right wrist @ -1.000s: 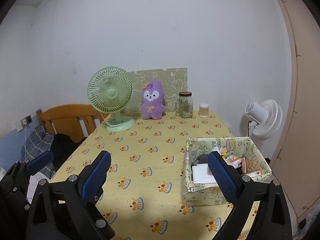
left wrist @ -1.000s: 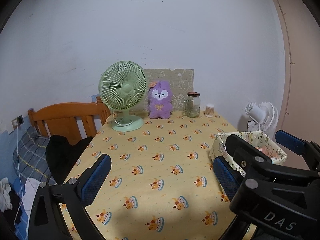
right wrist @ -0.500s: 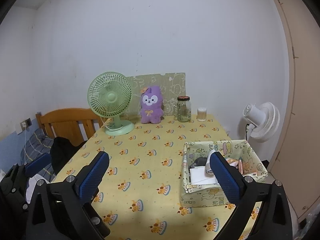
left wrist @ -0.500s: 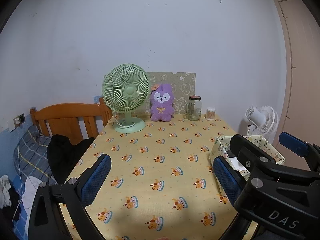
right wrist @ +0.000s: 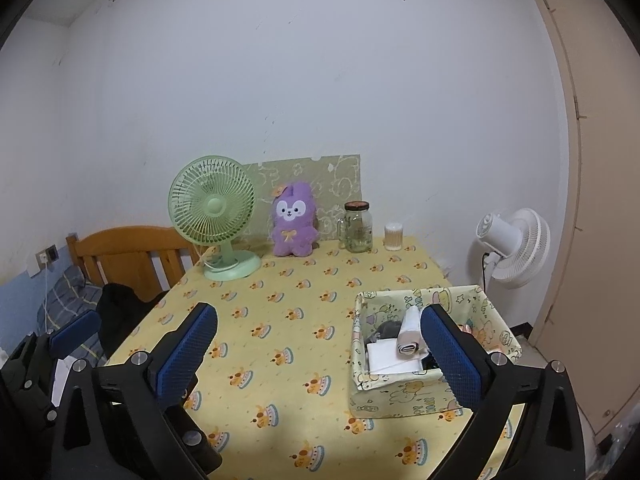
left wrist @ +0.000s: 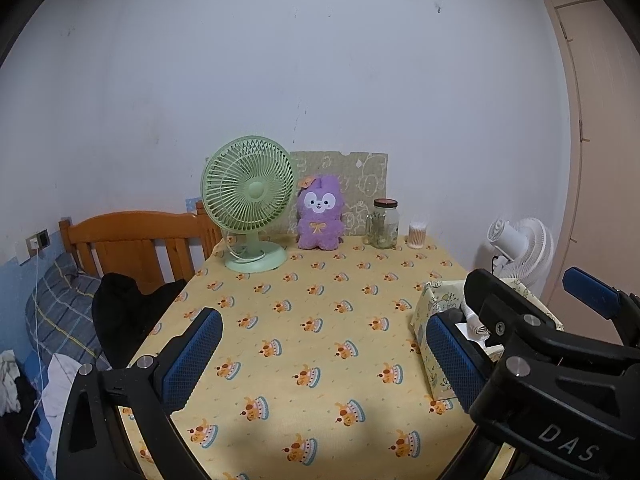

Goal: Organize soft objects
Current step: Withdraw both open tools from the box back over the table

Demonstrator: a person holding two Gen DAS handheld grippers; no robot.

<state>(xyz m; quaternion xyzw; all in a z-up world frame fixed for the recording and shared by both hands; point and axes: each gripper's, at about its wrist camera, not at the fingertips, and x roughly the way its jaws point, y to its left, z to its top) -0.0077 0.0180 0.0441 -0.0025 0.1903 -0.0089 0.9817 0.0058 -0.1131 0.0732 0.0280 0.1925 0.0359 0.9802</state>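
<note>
- Two hand-held grippers are in view: the left hand-held gripper (left wrist: 322, 354) and the right hand-held gripper (right wrist: 318, 350), each with its blue-padded jaws spread wide and nothing between them, both held above the near end of the tabletop (right wrist: 304, 292).
- From the left camera, the right hand-held gripper's black frame crosses at 4 o'clock, hiding much of the fabric bin (right wrist: 404, 396); white letters "DAS" read on that frame.
- One fabric bin sits at the tabletop's right near edge, at 4 o'clock from the right camera; the right pad overlaps its inside.
- Inside it lie one rolled cloth (right wrist: 409, 334), one white folded piece (right wrist: 386, 356) and something dark that I cannot identify.
- At 12 o'clock, along the wall: one green fan (right wrist: 214, 216), one purple plush toy (right wrist: 292, 226), one glass jar (right wrist: 357, 227), one cotton-swab tub (right wrist: 393, 236).
- One white fan (right wrist: 514, 246) stands off the tabletop at 2 o'clock.
- One wooden headboard (left wrist: 132, 240) and bedding at 9 o'clock.
</note>
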